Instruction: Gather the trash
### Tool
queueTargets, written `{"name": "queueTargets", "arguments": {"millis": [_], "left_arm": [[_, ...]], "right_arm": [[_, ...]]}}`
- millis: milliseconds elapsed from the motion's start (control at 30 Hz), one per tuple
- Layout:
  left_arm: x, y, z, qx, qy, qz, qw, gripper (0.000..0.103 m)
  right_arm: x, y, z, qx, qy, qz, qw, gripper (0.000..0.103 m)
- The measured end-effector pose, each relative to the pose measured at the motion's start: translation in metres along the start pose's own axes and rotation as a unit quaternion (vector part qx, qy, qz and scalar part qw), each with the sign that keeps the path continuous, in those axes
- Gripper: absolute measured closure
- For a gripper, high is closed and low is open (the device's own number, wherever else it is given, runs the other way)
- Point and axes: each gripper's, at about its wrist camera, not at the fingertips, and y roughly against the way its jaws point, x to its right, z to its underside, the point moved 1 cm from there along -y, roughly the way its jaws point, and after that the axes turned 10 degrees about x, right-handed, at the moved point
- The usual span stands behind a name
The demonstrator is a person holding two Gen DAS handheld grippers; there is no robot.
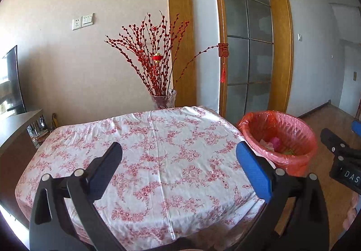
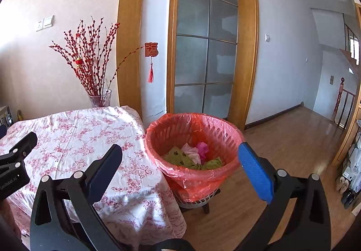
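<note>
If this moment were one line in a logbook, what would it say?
left claw: open, empty | right claw: open, empty | bin: crumpled trash inside, beside table | tablecloth: no trash in view

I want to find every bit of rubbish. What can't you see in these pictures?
- Bottom of the red-lined bin: right wrist view, crumpled pieces cover it.
- Most of the bin's inside: left wrist view, near rim hides it.
- Floor beneath the flowered tablecloth: both views, cloth hides it.
- Near table edge: left gripper blocks it.

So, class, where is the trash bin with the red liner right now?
The trash bin stands on the wooden floor just right of the cloth-covered table, before the glass-panelled door; in the left wrist view it is at right.
</note>
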Motion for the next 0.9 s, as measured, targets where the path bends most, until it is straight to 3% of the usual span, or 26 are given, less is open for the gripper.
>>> {"name": "queueTargets", "arguments": {"millis": [433, 900], "left_arm": [[-0.005, 0.014, 0.017, -0.020, 0.030, -0.016, 0.9992, 0.004], [0.002, 0.023, 0.016, -0.018, 0.025, -0.018, 0.9993, 0.004]], "right_arm": [[0.000, 0.018, 0.013, -0.012, -0.005, 0.013, 1.000, 0.002], [0.005, 0.024, 0.017, -0.013, -0.012, 0.012, 1.000, 0.002]]}}
